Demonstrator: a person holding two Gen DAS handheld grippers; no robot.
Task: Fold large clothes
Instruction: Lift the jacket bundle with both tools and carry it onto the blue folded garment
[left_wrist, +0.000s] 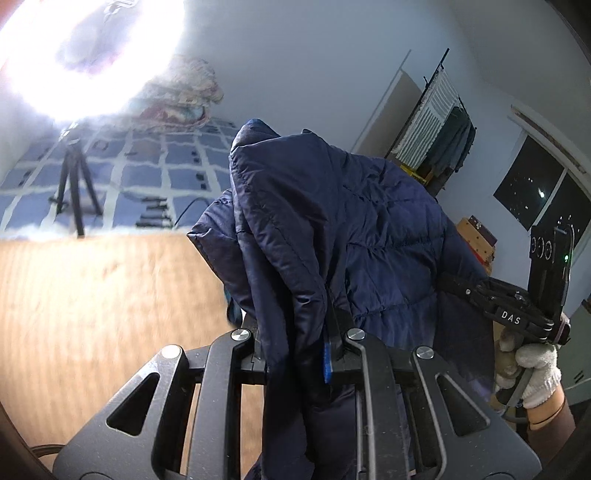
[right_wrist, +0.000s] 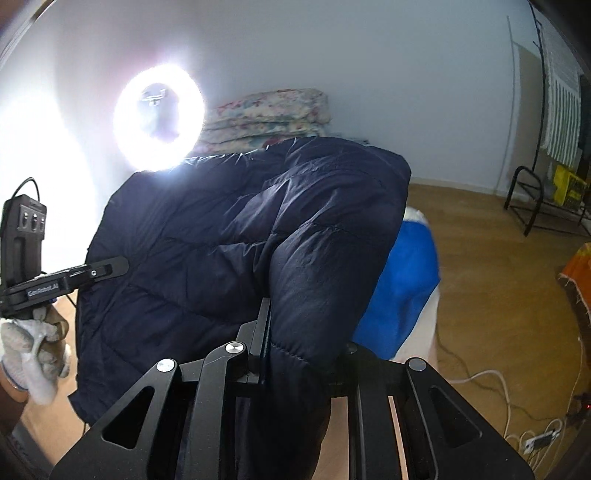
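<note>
One jacket (left_wrist: 332, 206) sits clamped between both jaws. Two grippers: left (left_wrist: 295, 339), right (right_wrist: 299, 347). Two gloved hands (left_wrist: 532, 373). One ring light (right_wrist: 159, 118) beyond the jaws, one tripod (left_wrist: 74, 184), perhaps one blanket stack (right_wrist: 269, 114).

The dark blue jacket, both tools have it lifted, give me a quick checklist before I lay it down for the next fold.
1. Left tool clamped on the jacket: ok.
2. Right tool clamped on jacket fabric: ok.
3. Jacket spread flat between the tools: not ok, it hangs bunched and creased.
4. Bottom edge clear of the wood floor: cannot tell.
5. Landing spot free: cannot tell; a blue cloth lies beneath the jacket.
6. Ring light away from the jacket: ok.
</note>
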